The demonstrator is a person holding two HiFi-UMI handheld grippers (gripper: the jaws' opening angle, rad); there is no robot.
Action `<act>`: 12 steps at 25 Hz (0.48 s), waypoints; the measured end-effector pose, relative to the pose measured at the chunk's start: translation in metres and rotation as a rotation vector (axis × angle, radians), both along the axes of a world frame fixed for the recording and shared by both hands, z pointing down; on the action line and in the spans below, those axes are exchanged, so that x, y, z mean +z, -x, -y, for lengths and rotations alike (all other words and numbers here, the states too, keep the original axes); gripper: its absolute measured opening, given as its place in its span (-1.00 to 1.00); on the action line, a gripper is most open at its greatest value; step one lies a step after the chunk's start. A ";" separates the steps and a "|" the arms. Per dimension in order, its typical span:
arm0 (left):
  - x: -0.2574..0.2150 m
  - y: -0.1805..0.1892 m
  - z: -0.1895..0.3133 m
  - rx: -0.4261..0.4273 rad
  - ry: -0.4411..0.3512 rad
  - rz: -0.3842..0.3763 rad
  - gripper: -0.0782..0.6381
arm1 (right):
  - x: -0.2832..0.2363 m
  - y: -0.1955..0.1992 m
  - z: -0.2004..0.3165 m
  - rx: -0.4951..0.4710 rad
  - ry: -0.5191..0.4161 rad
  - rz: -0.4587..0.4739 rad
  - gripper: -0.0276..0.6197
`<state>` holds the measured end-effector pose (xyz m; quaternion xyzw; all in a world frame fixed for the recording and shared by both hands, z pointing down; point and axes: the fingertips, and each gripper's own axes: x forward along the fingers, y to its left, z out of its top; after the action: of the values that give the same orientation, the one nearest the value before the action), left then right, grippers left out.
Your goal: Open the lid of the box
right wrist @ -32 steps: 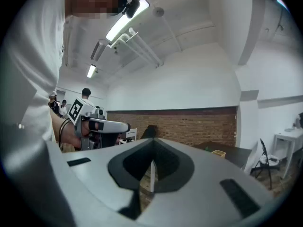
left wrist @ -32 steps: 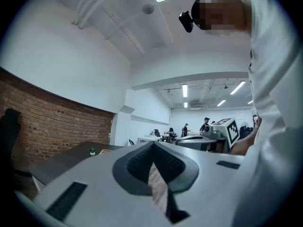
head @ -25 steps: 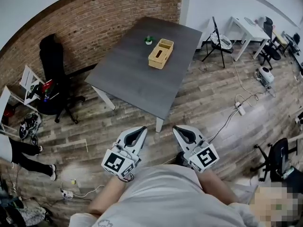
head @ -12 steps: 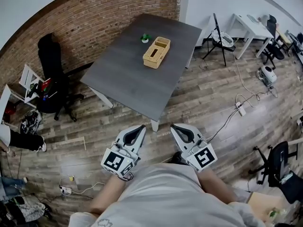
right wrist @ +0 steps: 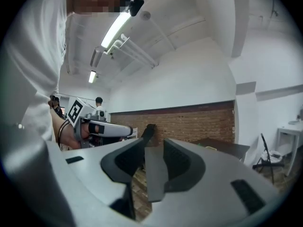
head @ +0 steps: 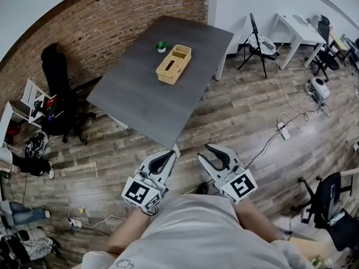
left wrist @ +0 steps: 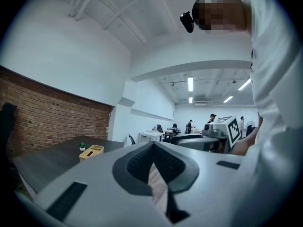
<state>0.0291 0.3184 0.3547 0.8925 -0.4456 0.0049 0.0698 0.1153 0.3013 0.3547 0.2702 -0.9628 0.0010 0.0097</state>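
The dark table (head: 140, 102) carries the tan box (head: 174, 64) toward its far edge, midway across, long axis along the table's long sides. It looks light, stiff, wooden — best taken at the lid's rim. The left gripper (head: 167, 157) is closed, empty; the right gripper (head: 204, 151) is opening — nothing between.

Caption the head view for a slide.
Left gripper shut, right gripper with jaws opening empty, both well short of the wooden box on the grey table.
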 end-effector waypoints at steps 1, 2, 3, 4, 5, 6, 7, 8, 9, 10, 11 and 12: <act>0.001 -0.009 0.002 0.007 0.003 0.001 -0.75 | 0.002 -0.008 0.003 0.005 0.009 0.005 -0.48; 0.002 -0.018 0.005 0.014 0.005 0.001 -0.75 | 0.005 -0.016 0.007 0.008 0.019 0.009 -0.45; 0.004 -0.027 0.007 0.022 0.007 0.002 -0.75 | 0.007 -0.022 0.010 0.010 0.026 0.013 -0.42; 0.005 -0.035 0.010 0.029 0.009 0.002 -0.75 | 0.008 -0.028 0.012 0.010 0.030 0.015 -0.39; 0.007 -0.043 0.012 0.037 0.012 0.002 -0.75 | 0.010 -0.035 0.015 0.011 0.031 0.016 -0.38; 0.008 -0.050 0.015 0.046 0.016 0.003 -0.75 | 0.011 -0.041 0.017 0.015 0.033 0.017 -0.36; 0.010 -0.057 0.018 0.056 0.020 0.004 -0.75 | 0.011 -0.048 0.019 0.022 0.036 0.018 -0.34; 0.011 -0.063 0.021 0.065 0.023 0.006 -0.75 | 0.012 -0.055 0.021 0.032 0.041 0.019 -0.32; 0.011 -0.068 0.023 0.074 0.025 0.007 -0.75 | 0.013 -0.062 0.022 0.042 0.045 0.020 -0.30; 0.011 -0.073 0.026 0.081 0.025 0.007 -0.75 | 0.014 -0.068 0.022 0.051 0.047 0.020 -0.30; 0.012 -0.076 0.029 0.087 0.025 0.005 -0.75 | 0.015 -0.072 0.022 0.060 0.048 0.018 -0.29; 0.013 -0.079 0.032 0.092 0.026 0.003 -0.75 | 0.016 -0.076 0.023 0.069 0.049 0.017 -0.28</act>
<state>0.1085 0.2861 0.3674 0.9111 -0.4039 0.0153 0.0806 0.1916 0.2780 0.3706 0.3028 -0.9526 0.0273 0.0082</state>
